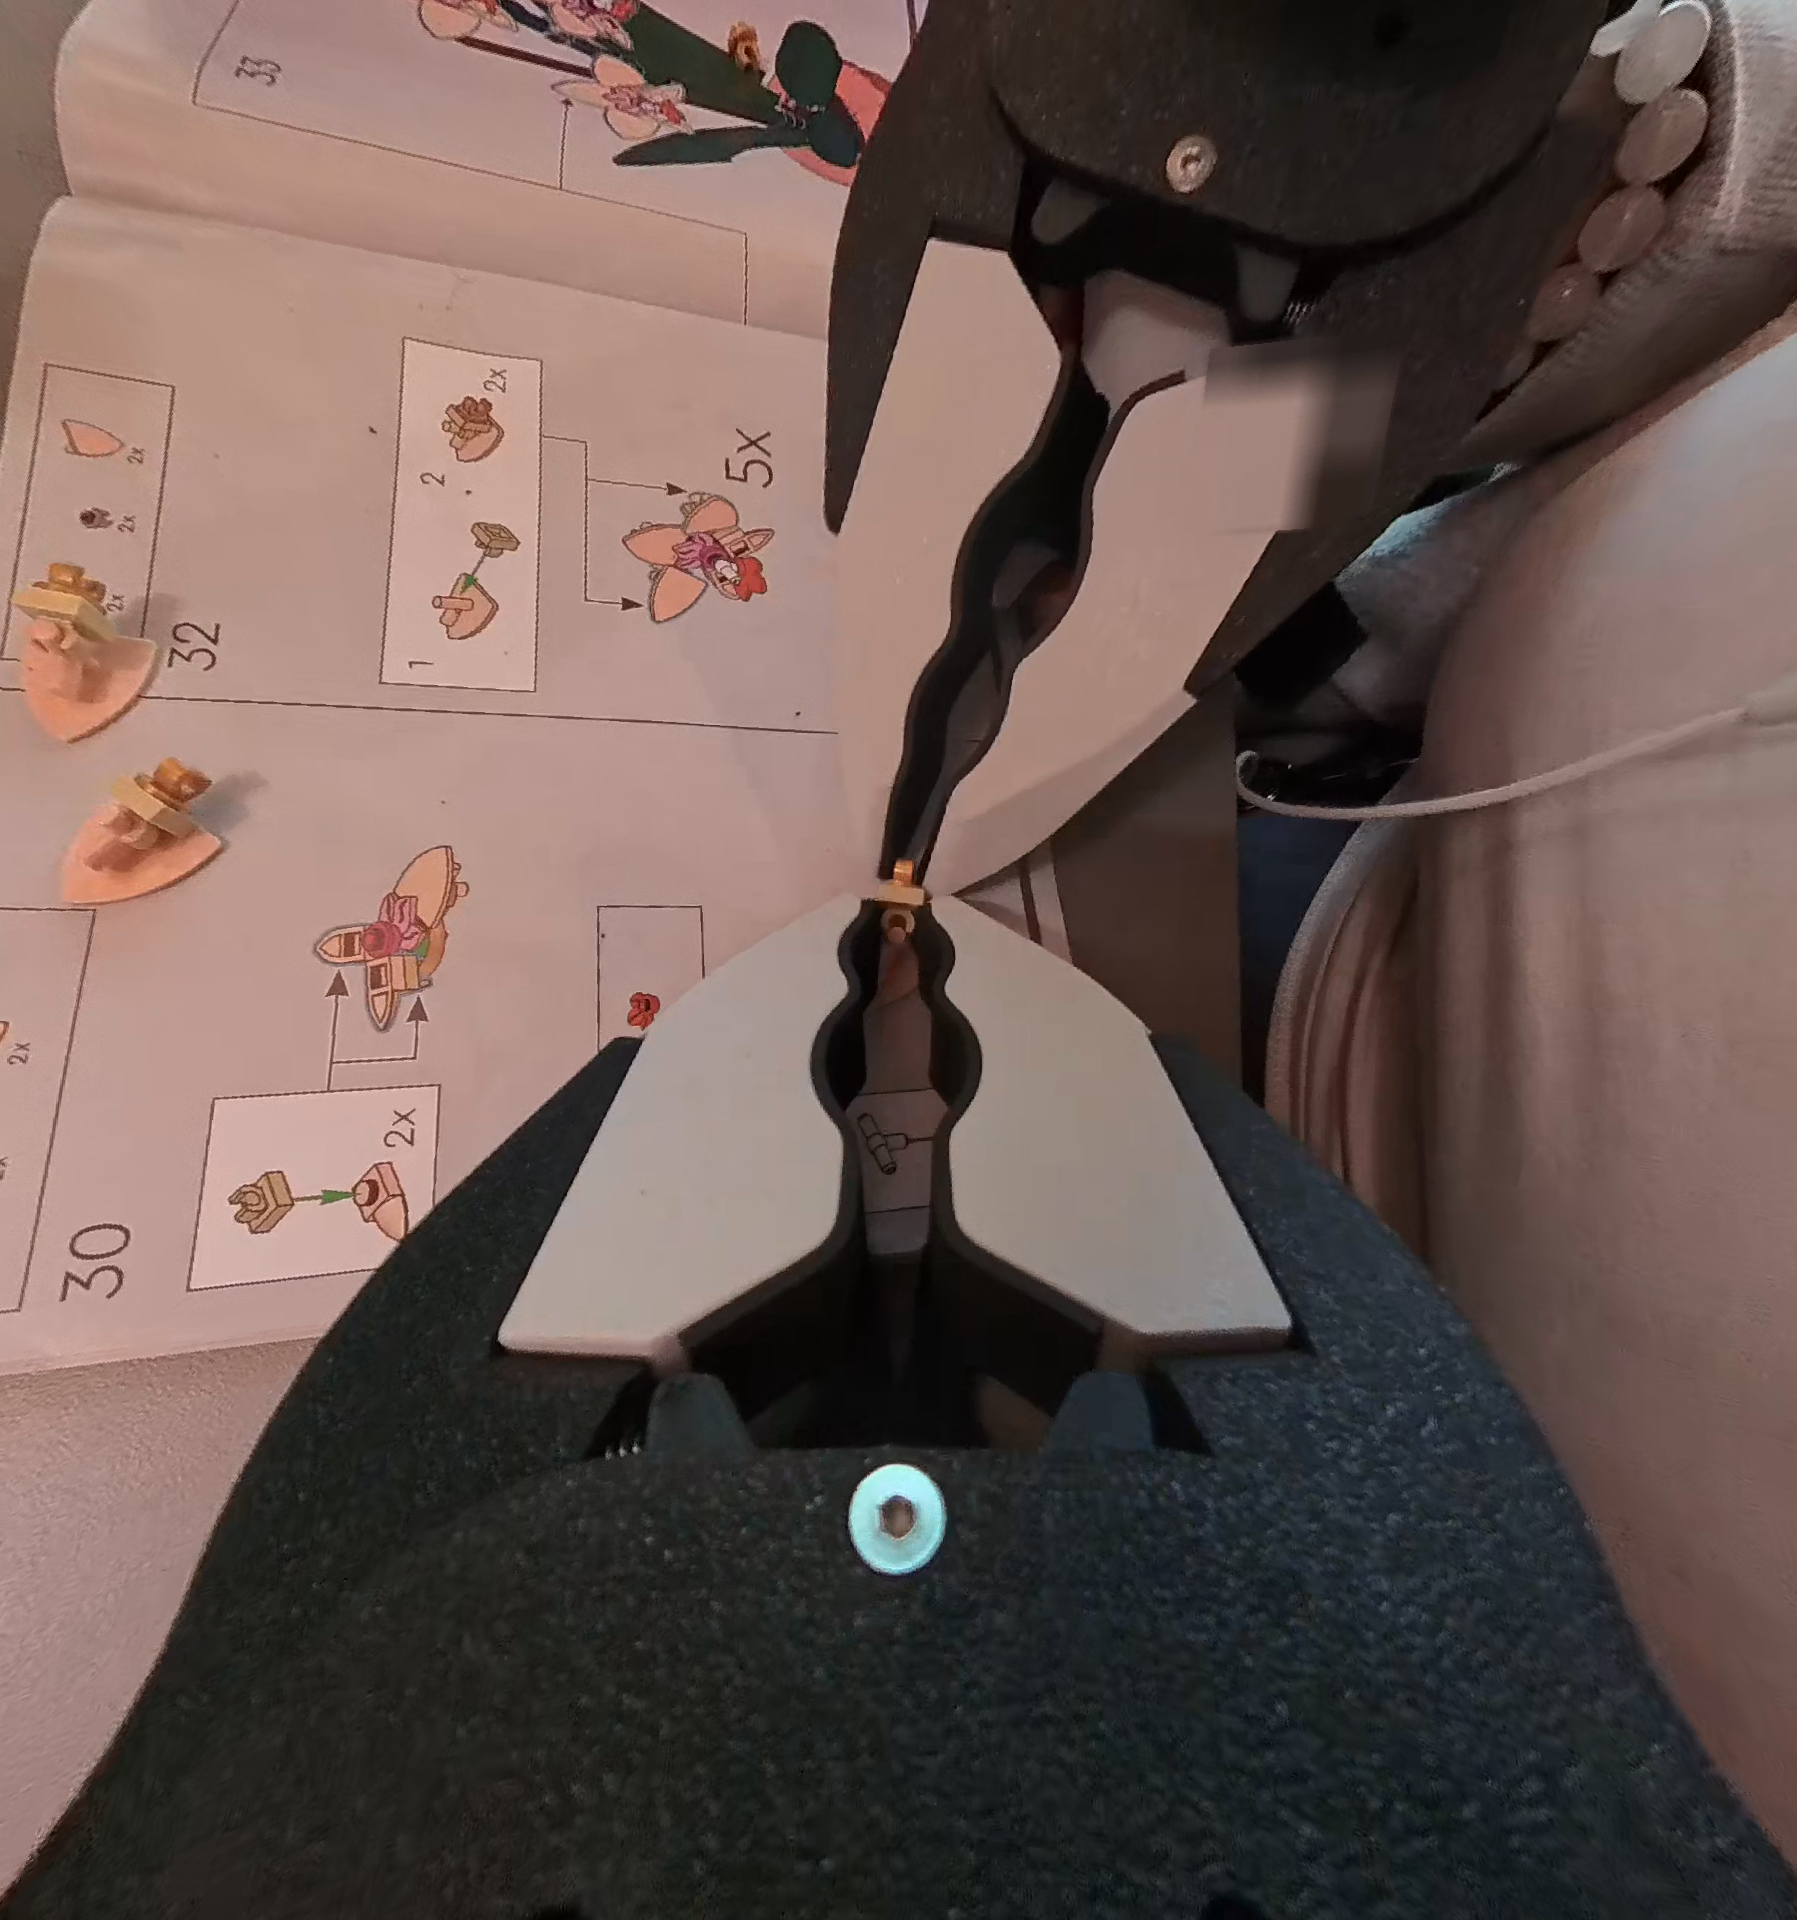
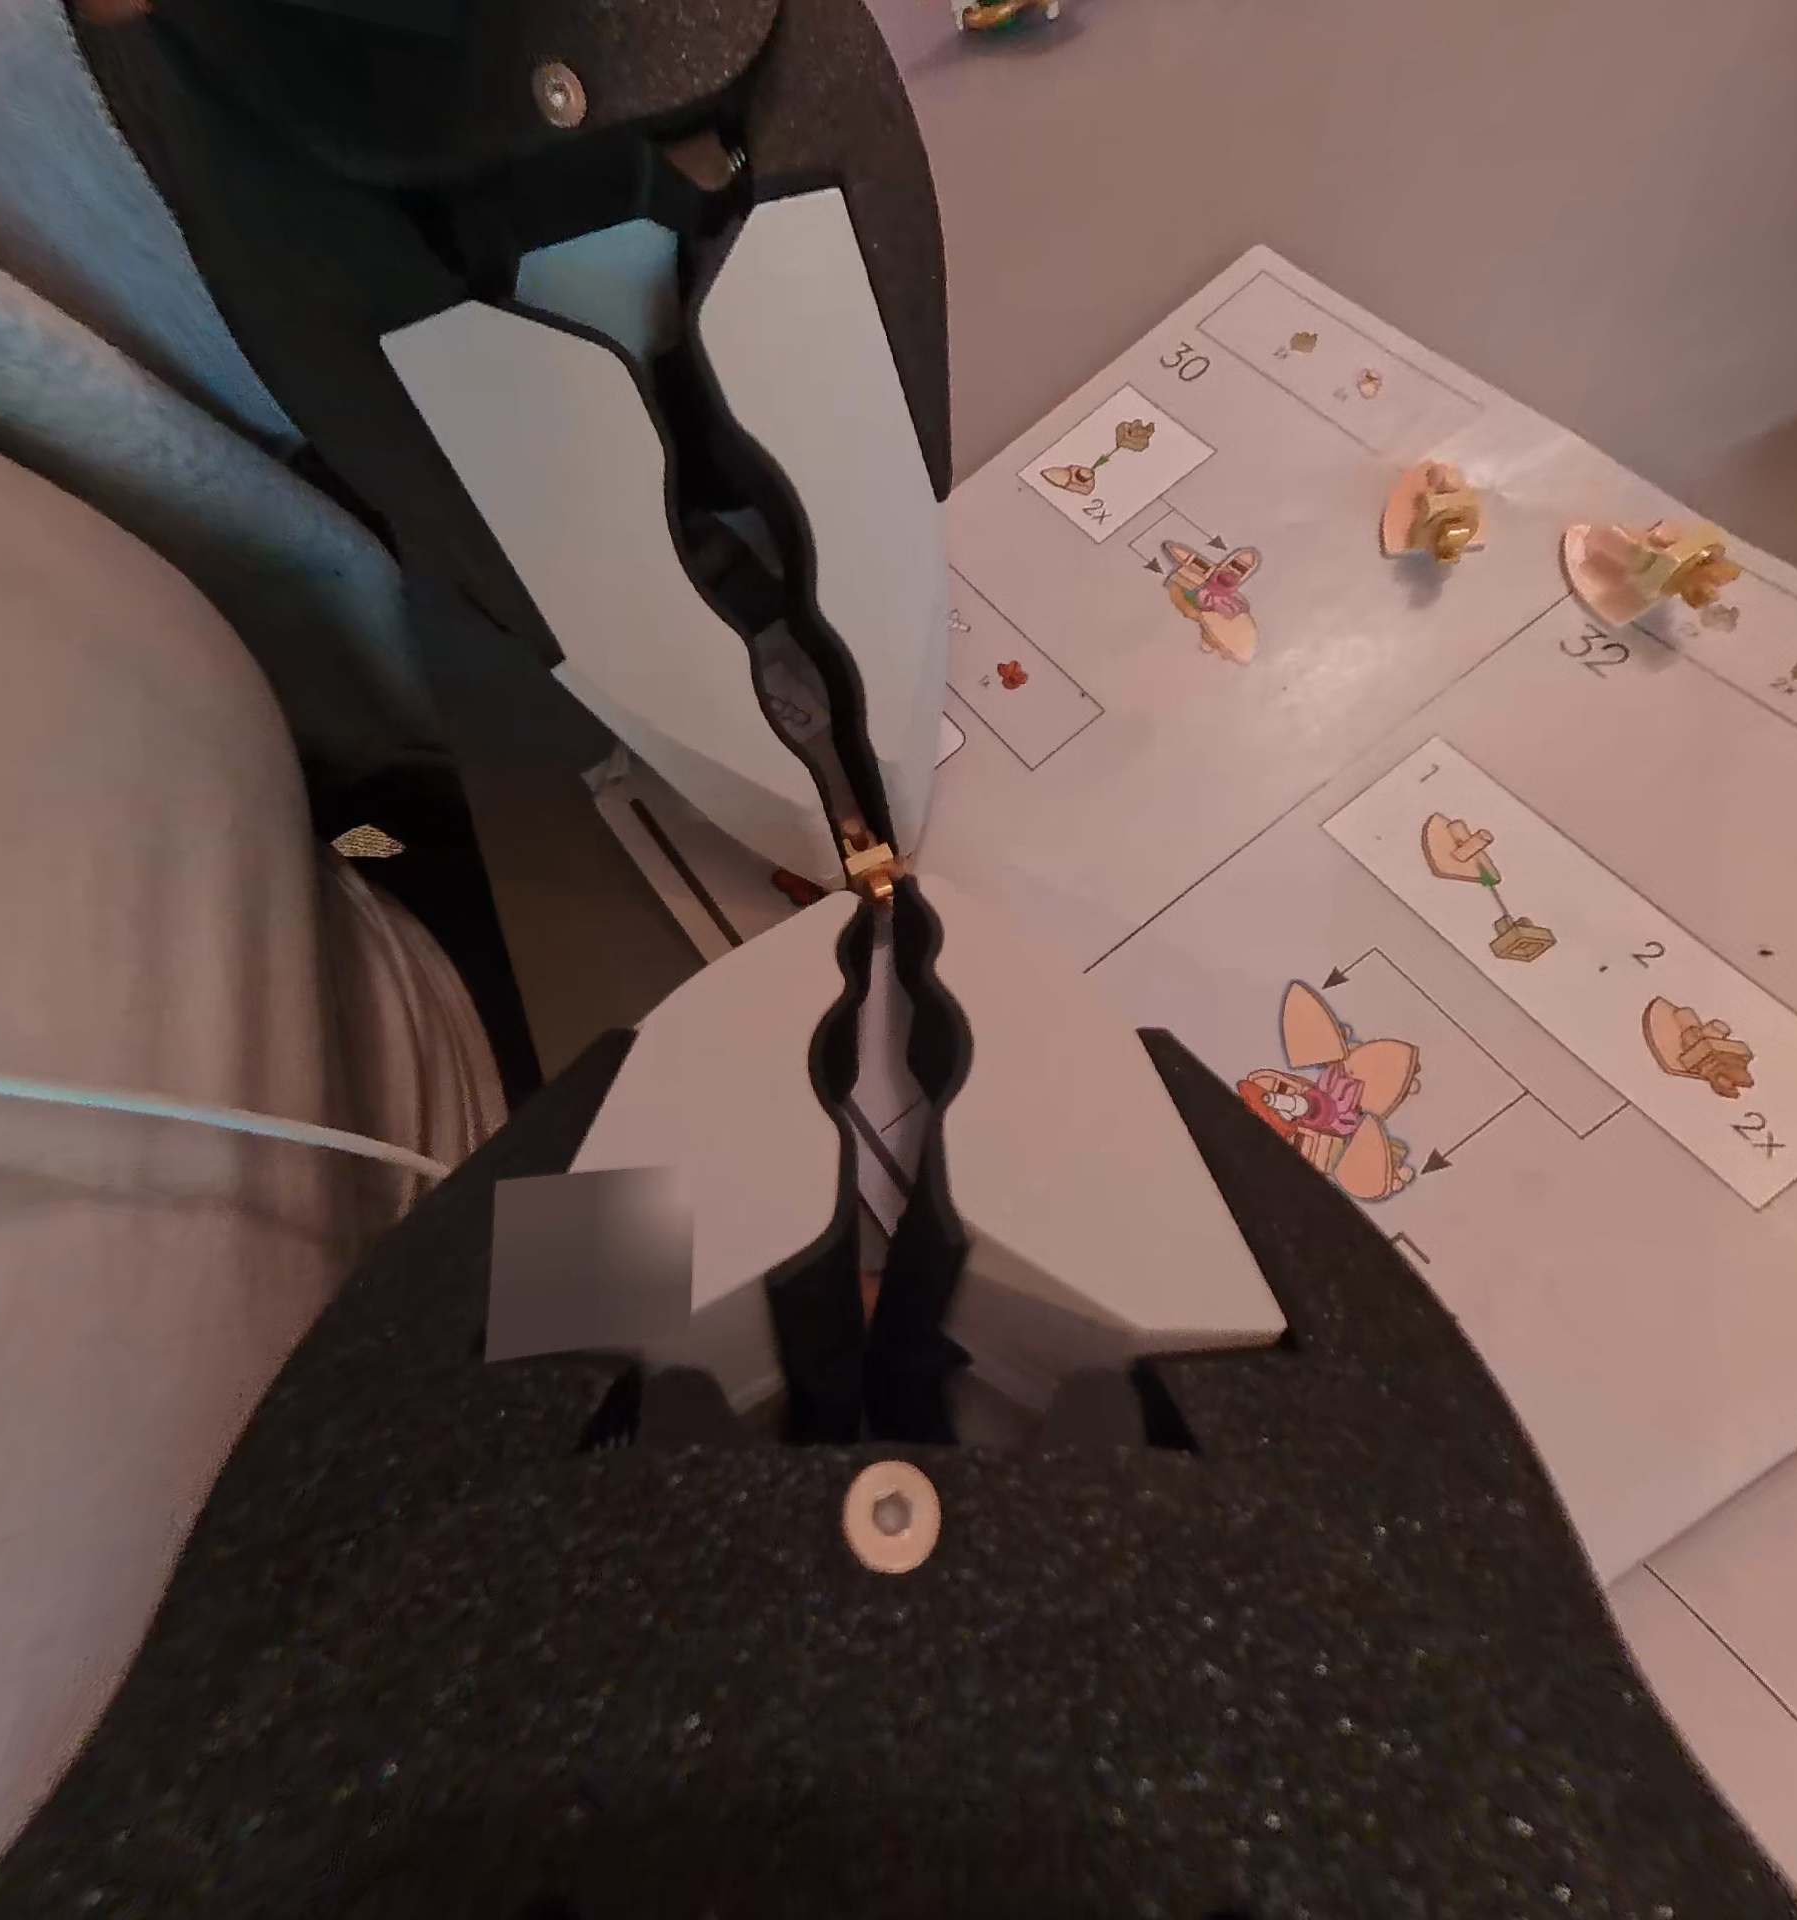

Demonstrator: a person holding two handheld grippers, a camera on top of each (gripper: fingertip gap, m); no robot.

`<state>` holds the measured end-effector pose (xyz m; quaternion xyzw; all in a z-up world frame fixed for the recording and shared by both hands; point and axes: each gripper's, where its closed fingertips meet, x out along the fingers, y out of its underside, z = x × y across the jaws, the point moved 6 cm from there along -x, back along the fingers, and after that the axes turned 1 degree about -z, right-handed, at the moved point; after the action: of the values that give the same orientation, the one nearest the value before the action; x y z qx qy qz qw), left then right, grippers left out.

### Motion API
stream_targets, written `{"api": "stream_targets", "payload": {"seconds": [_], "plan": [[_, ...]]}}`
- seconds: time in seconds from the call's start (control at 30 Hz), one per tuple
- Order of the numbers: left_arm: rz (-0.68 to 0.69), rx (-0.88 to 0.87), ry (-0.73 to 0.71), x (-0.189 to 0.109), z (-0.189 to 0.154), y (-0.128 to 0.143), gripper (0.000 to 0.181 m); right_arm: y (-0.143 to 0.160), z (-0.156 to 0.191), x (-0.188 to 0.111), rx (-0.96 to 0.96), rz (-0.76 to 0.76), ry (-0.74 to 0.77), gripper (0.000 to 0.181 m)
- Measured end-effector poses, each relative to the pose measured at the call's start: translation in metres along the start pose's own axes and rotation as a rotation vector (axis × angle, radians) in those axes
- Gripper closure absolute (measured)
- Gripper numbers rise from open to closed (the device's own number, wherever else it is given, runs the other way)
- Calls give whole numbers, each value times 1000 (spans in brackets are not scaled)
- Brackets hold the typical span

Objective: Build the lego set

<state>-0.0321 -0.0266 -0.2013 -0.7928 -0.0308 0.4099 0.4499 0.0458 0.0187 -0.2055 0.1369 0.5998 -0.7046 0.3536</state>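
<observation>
My left gripper (image 1: 899, 920) and right gripper (image 2: 881, 902) meet tip to tip above the instruction booklet (image 1: 582, 790). The left is shut on a peach petal piece (image 1: 899, 971), whose peg points forward. The right, seen from above in the left wrist view (image 1: 909, 868), is shut on a small gold piece (image 2: 880, 883). A tan clip plate (image 2: 866, 860) sits between the two tips, and the gold piece touches it. The left gripper (image 2: 861, 826) comes down from the top of the right wrist view. Two finished petal assemblies (image 1: 83, 655) (image 1: 141, 831) lie on the booklet.
The booklet (image 2: 1393, 831) lies open on a grey surface, and the two petal assemblies (image 2: 1429, 520) (image 2: 1642, 582) rest on its far page. A person's beige-clad leg (image 1: 1600, 1039) and a thin white cord (image 1: 1548, 790) are close beside the grippers. A few loose pieces (image 2: 1008, 10) lie far back. Left and right tips are no more than a few centimetres apart.
</observation>
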Motion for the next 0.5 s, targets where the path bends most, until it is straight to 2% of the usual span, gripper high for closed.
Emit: {"api": "stream_targets", "payload": {"seconds": [0.3,0.5], "plan": [[31,33,-18,-9,0,-2,152,0,1,1,4,2,19,178],[97,185,-56,-21,11,3,171,-1,3,2,69,-1,60,178]]}}
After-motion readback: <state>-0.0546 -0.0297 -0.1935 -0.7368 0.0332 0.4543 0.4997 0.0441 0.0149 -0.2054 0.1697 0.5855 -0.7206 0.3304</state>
